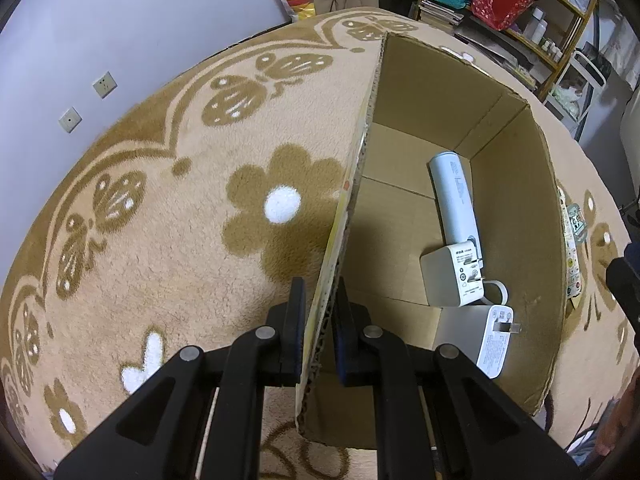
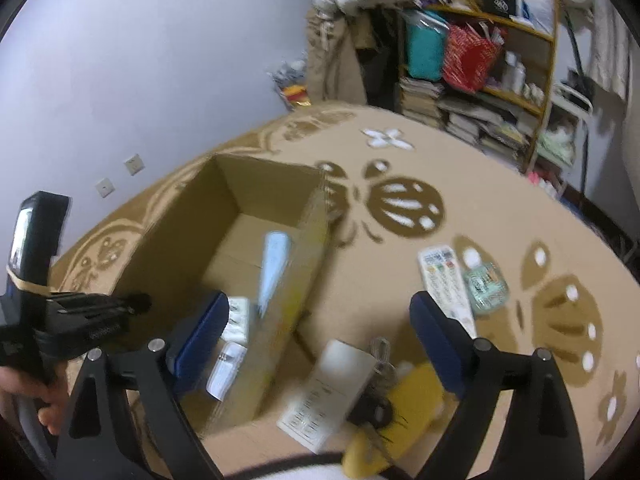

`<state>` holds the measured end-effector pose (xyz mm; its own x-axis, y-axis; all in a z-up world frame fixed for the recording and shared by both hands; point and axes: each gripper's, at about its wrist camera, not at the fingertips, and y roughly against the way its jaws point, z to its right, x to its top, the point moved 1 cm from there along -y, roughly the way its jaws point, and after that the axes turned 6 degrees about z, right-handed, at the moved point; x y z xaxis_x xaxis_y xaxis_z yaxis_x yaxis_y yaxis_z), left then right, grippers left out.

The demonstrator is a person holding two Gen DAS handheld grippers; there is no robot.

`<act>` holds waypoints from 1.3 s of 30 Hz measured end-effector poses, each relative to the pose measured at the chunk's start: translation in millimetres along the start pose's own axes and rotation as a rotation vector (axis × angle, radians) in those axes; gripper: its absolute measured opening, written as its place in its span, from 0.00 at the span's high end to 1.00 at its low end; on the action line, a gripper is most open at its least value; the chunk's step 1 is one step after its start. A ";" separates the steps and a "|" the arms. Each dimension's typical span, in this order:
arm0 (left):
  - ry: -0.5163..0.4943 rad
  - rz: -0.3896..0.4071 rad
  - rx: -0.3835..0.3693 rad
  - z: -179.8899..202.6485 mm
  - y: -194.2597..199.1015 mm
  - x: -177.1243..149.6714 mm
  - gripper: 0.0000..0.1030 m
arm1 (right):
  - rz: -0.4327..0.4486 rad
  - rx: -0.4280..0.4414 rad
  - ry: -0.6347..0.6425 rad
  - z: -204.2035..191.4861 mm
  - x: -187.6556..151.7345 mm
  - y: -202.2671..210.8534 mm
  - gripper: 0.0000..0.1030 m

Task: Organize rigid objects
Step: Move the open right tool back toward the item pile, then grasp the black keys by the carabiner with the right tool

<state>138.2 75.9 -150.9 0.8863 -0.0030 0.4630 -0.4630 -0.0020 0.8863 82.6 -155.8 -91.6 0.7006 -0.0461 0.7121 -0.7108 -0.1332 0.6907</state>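
While the left tool (image 1: 320, 316) stays out of it, clamped on the near wall of the box (image 1: 516, 184) with one pad outside and one inside, the right tool (image 2: 320, 332) hangs above the box's right wall with its pads wide apart and nothing between them

The box is open-topped cardboard and sits on a tan carpet (image 1: 168, 208) patterned with brown flowers and butterflies. Inside it, seen from the left wrist, lie three things along the right wall: a pale blue cylinder (image 1: 452, 200) lying on its side towards the far corner, a white charger (image 1: 452, 276) touching the cylinder's near end, and a second charger (image 1: 484, 340) just beside the first, its prongs pointing towards the wall. From the right wrist the same three show blurred behind that wall.

Outside the box, on the carpet to its right, the right wrist view shows a white remote (image 2: 446, 284) with coloured buttons, a small greenish packet (image 2: 486, 284) just beside it, and nearer the camera a white card (image 2: 328, 392) with printed squares, a dark bunch of keys (image 2: 372, 404) and a yellow thing (image 2: 404, 408), all close together and too blurred to read further. A hand (image 2: 24, 392) shows at the left edge of that view, gripping the left tool's handle
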 end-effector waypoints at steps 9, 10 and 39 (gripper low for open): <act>-0.012 0.001 0.013 2.4 -0.3 0.1 0.89 | -0.069 -0.026 -0.090 47.3 -21.6 -10.9 0.06; -0.013 0.001 0.014 2.5 -0.2 0.1 0.89 | -0.078 -0.024 -0.095 49.8 -23.9 -13.0 0.06; -0.016 -0.001 0.016 4.6 0.1 0.9 0.89 | -0.306 0.095 -0.316 77.1 -79.6 -68.4 0.81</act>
<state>139.0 71.3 -150.4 0.8866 -0.0193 0.4622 -0.4625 -0.0179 0.8864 80.3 -219.4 -205.2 0.8731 -0.2889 0.3928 -0.4691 -0.2778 0.8383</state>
